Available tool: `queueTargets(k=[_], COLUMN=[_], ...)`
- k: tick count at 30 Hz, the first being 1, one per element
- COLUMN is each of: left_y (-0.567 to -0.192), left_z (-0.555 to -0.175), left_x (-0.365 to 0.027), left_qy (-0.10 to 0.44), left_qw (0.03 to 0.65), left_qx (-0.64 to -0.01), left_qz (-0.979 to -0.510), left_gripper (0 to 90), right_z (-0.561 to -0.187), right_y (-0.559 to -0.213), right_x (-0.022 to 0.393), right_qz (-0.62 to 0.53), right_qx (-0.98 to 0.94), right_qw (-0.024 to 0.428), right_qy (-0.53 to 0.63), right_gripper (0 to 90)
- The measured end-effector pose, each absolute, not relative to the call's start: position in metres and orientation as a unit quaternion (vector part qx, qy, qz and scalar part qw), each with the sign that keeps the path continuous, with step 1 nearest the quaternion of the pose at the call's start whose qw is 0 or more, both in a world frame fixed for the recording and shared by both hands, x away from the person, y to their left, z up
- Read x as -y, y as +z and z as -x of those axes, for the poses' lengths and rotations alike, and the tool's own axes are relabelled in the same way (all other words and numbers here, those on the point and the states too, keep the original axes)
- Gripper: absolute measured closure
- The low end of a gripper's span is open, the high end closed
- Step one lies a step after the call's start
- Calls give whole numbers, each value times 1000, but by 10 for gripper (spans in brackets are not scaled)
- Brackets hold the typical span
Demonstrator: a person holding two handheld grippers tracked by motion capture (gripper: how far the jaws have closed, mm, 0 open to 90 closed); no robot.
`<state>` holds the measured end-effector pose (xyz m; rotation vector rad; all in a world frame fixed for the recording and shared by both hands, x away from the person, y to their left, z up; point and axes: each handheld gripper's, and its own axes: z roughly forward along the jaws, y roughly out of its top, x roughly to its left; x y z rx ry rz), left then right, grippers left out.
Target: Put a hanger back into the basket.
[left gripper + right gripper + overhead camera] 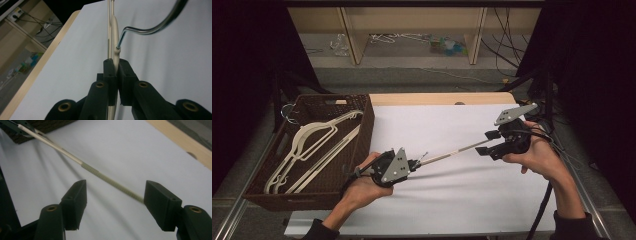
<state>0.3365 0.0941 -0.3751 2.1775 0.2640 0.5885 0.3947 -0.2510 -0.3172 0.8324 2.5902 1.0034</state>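
The left claw (411,165) was closed on the neck of a cream hanger (452,152), with its black jaws pressed against both faces of the plastic just below the metal hook (147,28). The hanger was held edge-on above the white worktop (447,200), and its bar extended away from the left claw toward the right claw (486,142). The right claw stood wide open. In the right gripper view, the ribbed section of the hanger bar crossed the gap between the jaws and met the inner face of the right-hand jaw; contact could not be confirmed. Farther left, a brown woven basket (362,135) held further cream hangers (309,145).
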Motion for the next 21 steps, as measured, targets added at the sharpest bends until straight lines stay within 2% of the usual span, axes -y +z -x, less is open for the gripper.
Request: queueTargets(k=[7, 13, 20, 21], left_y=[-362, -347, -325, -316], left_z=[-342, -344, -339, -335], left_x=[-110, -133, -156, -164], left_qy=[201, 165, 139, 130], left_qw=[453, 500, 541, 557], left_qx=[-170, -239, -271, -280], left_qz=[-852, -816, -784, -771], left_gripper=[857, 858, 857, 857], right_z=[-382, -370, -365, -365], right_y=[-321, -341, -365, -369], right_x=[253, 256, 256, 255], right_qz=[-313, -316, -318, -316], right_qx=[-859, -856, -866, -862], right_qw=[169, 172, 146, 154], right_qy=[368, 371, 357, 364], right_gripper=[298, 278, 278, 278])
